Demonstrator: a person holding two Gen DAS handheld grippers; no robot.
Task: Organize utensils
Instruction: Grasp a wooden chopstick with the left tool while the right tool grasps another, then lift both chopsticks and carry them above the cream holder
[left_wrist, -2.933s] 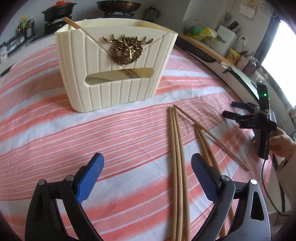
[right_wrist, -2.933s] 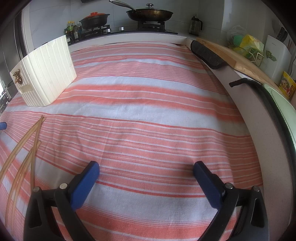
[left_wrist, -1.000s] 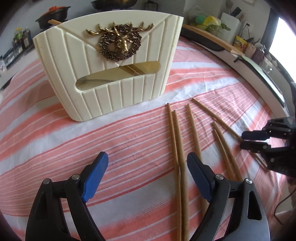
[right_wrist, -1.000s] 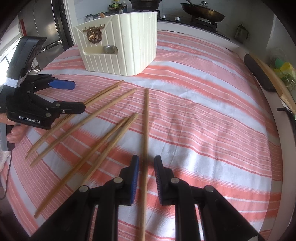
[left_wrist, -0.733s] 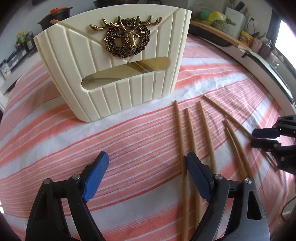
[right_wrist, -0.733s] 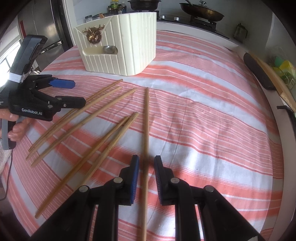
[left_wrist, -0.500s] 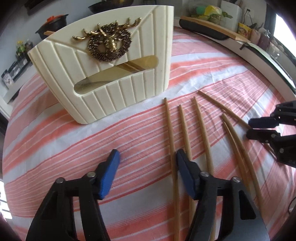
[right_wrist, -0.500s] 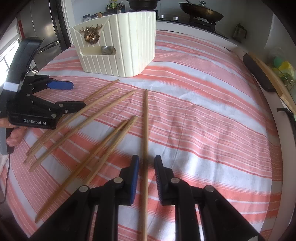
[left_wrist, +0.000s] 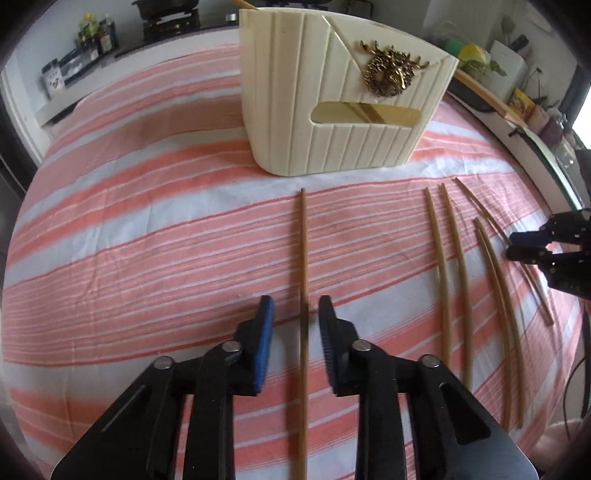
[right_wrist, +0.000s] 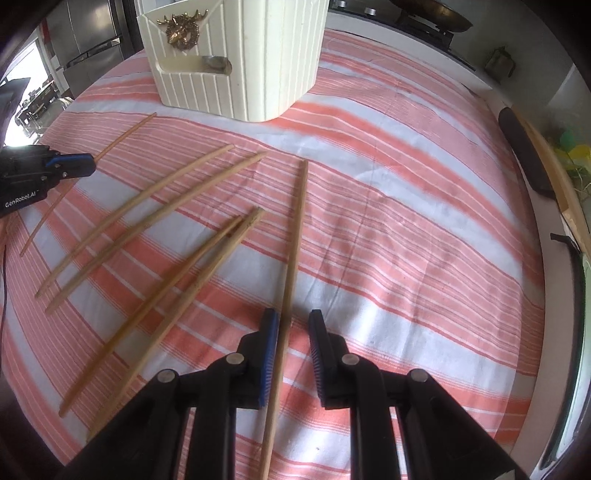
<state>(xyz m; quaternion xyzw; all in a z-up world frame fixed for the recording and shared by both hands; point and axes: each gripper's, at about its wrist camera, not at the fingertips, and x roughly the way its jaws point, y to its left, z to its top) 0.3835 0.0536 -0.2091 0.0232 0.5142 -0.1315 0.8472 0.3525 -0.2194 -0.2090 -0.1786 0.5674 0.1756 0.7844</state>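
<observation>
right hand-held gripper (right_wrist: 292, 325), chopstick (right_wrist: 291, 266) between jaws

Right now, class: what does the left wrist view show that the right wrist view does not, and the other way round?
Only the left wrist view shows bottles on a back shelf. Only the right wrist view shows a steel fridge. Both show the cream holder, the loose chopsticks and the striped cloth.
</observation>
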